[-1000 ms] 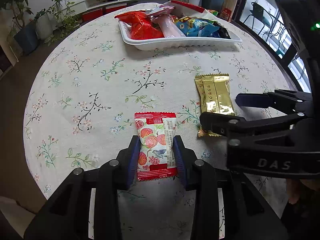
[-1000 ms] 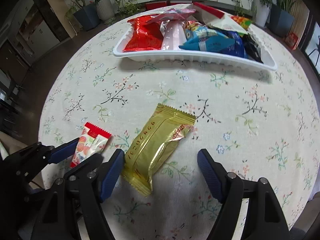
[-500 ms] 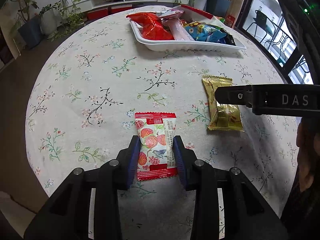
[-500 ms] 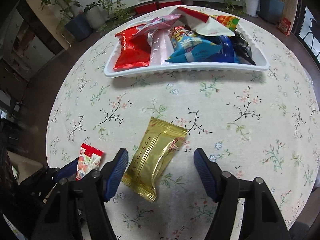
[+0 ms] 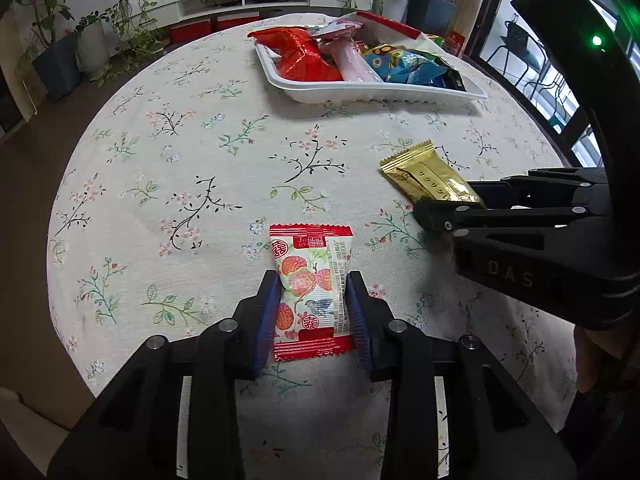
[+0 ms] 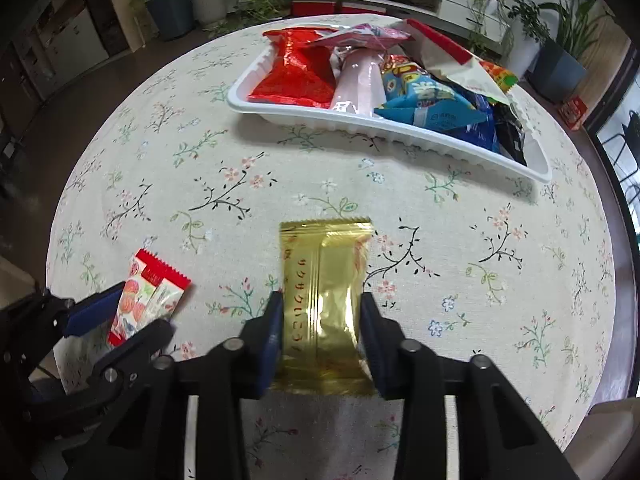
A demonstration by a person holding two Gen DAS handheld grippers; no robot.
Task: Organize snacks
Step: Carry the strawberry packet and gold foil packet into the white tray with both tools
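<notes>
Left hand-held gripper [image 5: 312, 312]: blue pads pressed on the long sides of the red packet [image 5: 310, 292], which lay flat on the table [image 5: 160, 160]. Grip sat at the packet's near half, probably so the far end would stay free to slide into the tray first.

Right hand-held gripper [image 6: 322, 334]: jaws closing on the gold packet [image 6: 324, 288], pads already against both long edges, foil buckled a little between them. Packet was lined up lengthwise with the fingers; the narrow dimension suited the jaw span. Both grippers pointed steeply down, a fit for flat packets that give no height to catch from the side.

The two packets lay near each other on the near part of the table, the red one to the left. Each hand took the packet on its own side, so the arms need not cross.

Beyond them, well apart, stood the white tray [image 6: 400, 132] toward the far edge, already crowded: a red bag [image 6: 296, 76], a pink pouch [image 6: 356, 76], blue packs [image 6: 432, 108], a black one at the right end. Likely destination for both. Bare tray floor showed only at the right corner, so placing could mean stacking on top.
</notes>
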